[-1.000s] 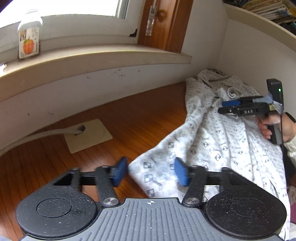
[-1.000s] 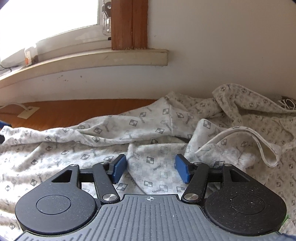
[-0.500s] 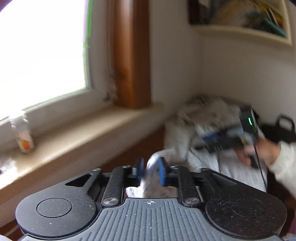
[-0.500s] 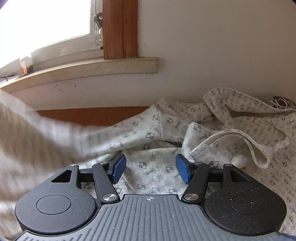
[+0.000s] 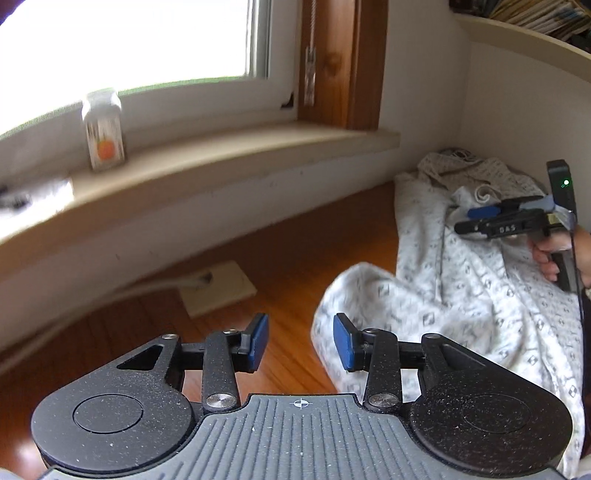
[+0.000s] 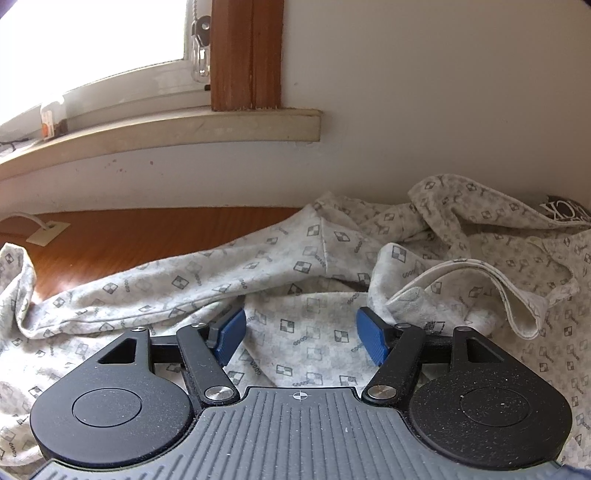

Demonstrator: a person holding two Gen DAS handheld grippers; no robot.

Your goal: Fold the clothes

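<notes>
Home, a lived-in room corner. Wood-framed window point(image 5: 147, 44) with a deep sill point(image 5: 229, 155); a small labelled jar point(image 5: 103, 129) stands on the sill. White plaster wall point(image 6: 424, 92), scuffed below the sill. Polished wood counter point(image 5: 295, 251) with a cable plate point(image 5: 218, 288) let into it. Shelf point(image 5: 524, 33) up in the corner, stacked with books or papers. Patterned garment point(image 6: 303, 266) lies crumpled on the counter against the wall.

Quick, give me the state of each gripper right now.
Left gripper: jaws opening, nothing between them; the patterned garment lies just beside it.
Right gripper: jaws opening above the garment, gripping nothing.
</notes>
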